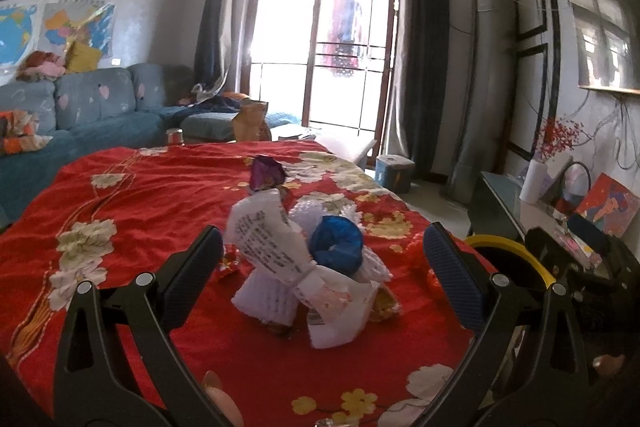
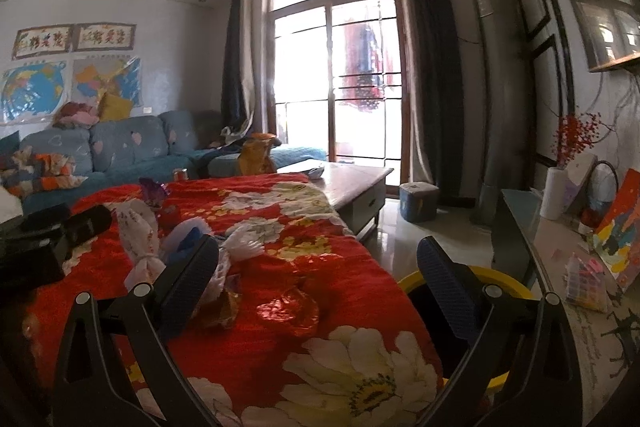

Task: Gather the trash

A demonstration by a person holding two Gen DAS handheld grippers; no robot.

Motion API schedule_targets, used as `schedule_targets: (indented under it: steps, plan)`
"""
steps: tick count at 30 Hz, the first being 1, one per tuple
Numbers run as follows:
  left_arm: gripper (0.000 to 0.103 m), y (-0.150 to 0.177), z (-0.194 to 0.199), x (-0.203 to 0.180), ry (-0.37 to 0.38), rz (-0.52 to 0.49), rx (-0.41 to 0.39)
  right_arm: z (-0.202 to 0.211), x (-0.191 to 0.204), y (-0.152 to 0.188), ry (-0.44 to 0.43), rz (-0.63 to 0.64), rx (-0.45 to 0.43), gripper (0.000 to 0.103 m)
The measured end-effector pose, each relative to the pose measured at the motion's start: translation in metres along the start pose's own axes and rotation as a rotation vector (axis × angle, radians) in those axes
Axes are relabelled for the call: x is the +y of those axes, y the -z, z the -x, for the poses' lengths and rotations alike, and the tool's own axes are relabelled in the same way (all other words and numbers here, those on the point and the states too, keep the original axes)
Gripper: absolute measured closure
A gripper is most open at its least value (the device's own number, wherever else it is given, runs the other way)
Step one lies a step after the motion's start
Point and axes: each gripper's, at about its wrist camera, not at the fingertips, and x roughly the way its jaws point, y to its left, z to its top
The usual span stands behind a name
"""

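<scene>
Both wrist views low over red cloth [image 1: 132,227]

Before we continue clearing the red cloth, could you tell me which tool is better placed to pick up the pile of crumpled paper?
The left tool: it is open, with the paper pile centred between its fingers. The right tool points past the pile, toward the yellow-rimmed bin.

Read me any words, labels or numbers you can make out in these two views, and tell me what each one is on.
None can be read with confidence.
White crumpled paper in the trash pile: printed lines, too small and blurred.
Torn wrapper below it: faint print, unreadable.
Two framed wall hangings above the sofa: large characters, too blurred to quote.
Wall maps: labels too small.
</scene>
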Motion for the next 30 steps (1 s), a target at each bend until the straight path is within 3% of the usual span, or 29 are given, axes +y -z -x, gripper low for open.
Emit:
schedule_targets:
  steps: [17, 30]
  plan:
    - [0.011, -0.01, -0.02, 0.052, -0.076, 0.111, 0.053, -0.04, 0.031, -0.007, -0.112, 0.021, 0.063, 0.006]
    - [0.011, -0.014, -0.082, 0.055, -0.017, 0.181, 0.24, -0.094, 0.02, 0.01, -0.069, -0.018, 0.257, 0.006]
